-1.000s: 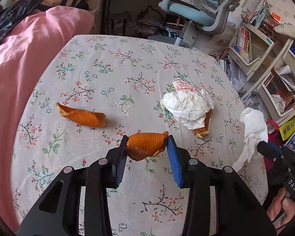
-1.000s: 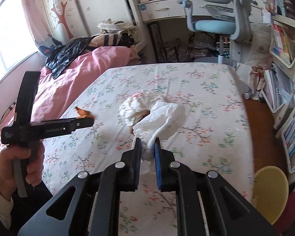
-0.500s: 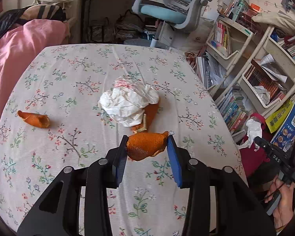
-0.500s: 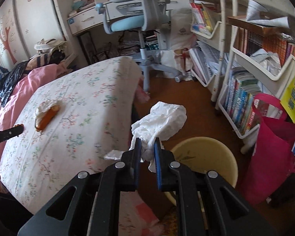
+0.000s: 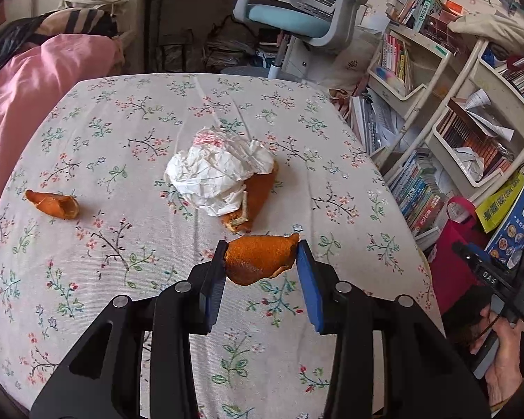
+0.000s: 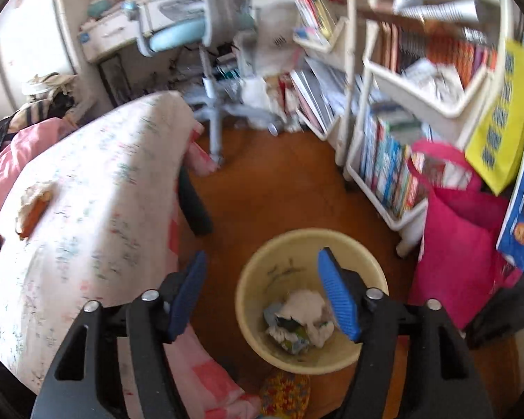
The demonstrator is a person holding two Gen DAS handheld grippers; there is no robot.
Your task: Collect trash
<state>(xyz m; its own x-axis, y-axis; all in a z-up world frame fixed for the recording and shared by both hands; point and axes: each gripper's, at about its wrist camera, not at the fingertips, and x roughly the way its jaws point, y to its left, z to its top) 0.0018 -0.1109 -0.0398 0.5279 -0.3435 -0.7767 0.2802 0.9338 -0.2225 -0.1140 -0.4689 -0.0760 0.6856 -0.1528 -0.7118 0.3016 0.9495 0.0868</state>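
Above the bed (image 5: 129, 132), your left tool (image 5: 260, 262) grips an orange peel (image 5: 260, 258) between its pads. Your right tool (image 6: 262, 293) hangs over the yellow bin (image 6: 258, 269) on the floor, its jaws opening with nothing between them, and a white tissue (image 6: 307, 309) lies inside the bin. Another peel (image 5: 52, 204) and a crumpled wrapper (image 5: 216, 171) lie on the bed.

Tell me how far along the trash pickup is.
Done: crumpled tissue lies in the yellow bin below the opening, empty right tongs. In hand: left tongs grip an orange peel. Left on the bed: another peel, a wrapper wad.
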